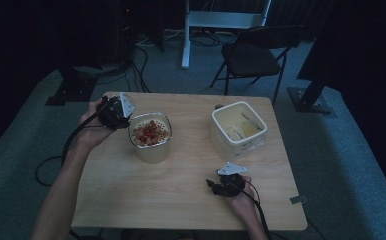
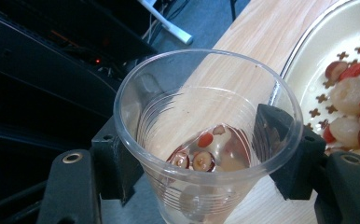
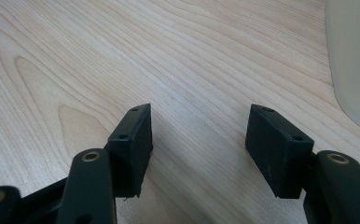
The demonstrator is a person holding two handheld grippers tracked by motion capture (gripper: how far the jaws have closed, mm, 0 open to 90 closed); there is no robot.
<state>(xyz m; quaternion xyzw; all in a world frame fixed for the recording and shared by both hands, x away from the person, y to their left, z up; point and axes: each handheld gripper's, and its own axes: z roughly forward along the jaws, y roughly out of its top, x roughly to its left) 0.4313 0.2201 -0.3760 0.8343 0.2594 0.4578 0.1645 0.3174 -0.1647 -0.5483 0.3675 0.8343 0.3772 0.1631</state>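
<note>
Cup (image 2: pixel 206 140) of clear plastic sits clamped in the left tool (image 1: pixel 115 112), a few red and pale pieces left at its bottom. It is held at the left rim of the strainer tub (image 1: pixel 151 137), which lies just to its right and holds most of the fruit. Right tool (image 3: pixel 201 144) rests on the table (image 1: pixel 181 190), jaws apart and empty, nearer the white tub (image 1: pixel 238 130).

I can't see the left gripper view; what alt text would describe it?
A clear plastic cup, gripped between two black claw pads, holds a little liquid and a few red and pale fruit pieces. Beside it on the wooden table sits a cream strainer with more fruit.
</note>
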